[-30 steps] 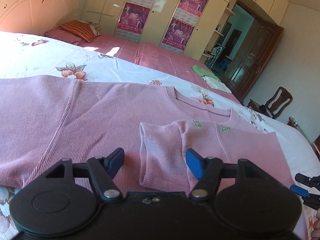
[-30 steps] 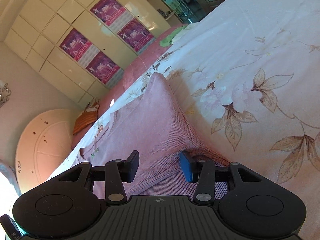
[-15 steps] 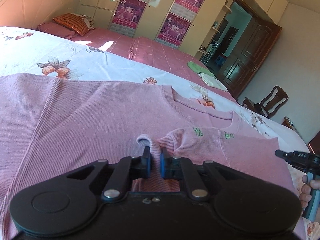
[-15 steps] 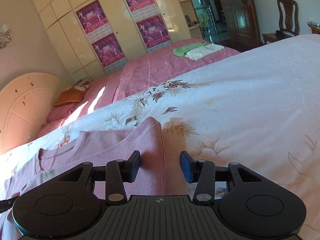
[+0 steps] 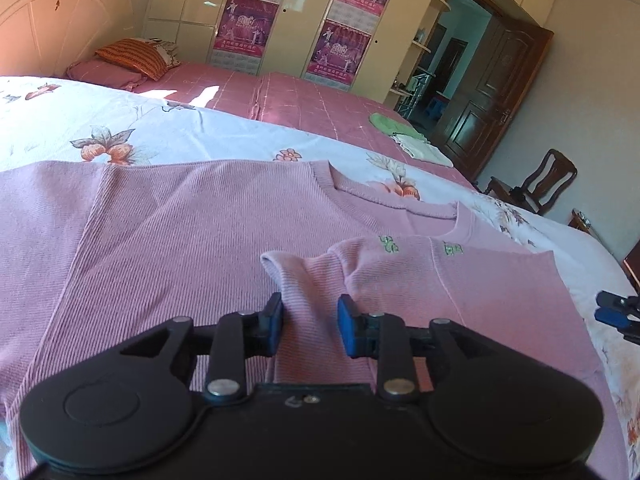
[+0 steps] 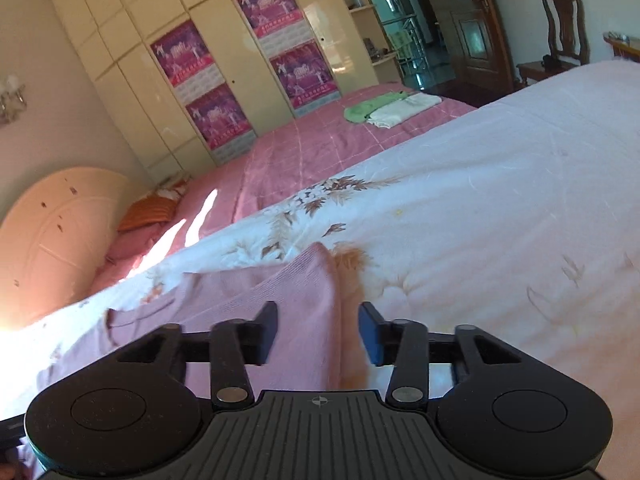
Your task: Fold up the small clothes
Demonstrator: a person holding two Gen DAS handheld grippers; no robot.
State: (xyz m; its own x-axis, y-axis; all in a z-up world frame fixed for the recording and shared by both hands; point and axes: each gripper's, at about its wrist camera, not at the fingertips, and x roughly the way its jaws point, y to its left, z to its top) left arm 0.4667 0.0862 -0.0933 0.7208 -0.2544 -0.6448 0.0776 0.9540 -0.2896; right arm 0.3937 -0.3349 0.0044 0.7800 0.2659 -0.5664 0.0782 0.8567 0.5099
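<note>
A pink knit sweater (image 5: 180,232) lies flat on the white floral bedspread (image 5: 120,132), its right side folded over the front with the sleeve (image 5: 308,280) lying across the body. My left gripper (image 5: 310,322) is open, its blue pads on either side of the bunched sleeve cuff, not pinching it. My right gripper (image 6: 318,330) is open above the sweater's folded right edge (image 6: 320,280), where pink cloth meets the bedspread (image 6: 480,220). The right gripper's blue tips also show in the left wrist view (image 5: 616,314).
A second bed with a pink cover (image 5: 312,100) lies beyond, with a striped orange pillow (image 5: 132,56) and folded green and white cloths (image 6: 384,110). Wardrobes with posters (image 5: 344,36) line the wall. A wooden chair (image 5: 536,184) and dark door (image 5: 492,92) stand at right.
My left gripper was open, then shut on the sleeve cuff, and has now opened again around it. The right gripper has swung from tilted to level over the sweater's right edge.
</note>
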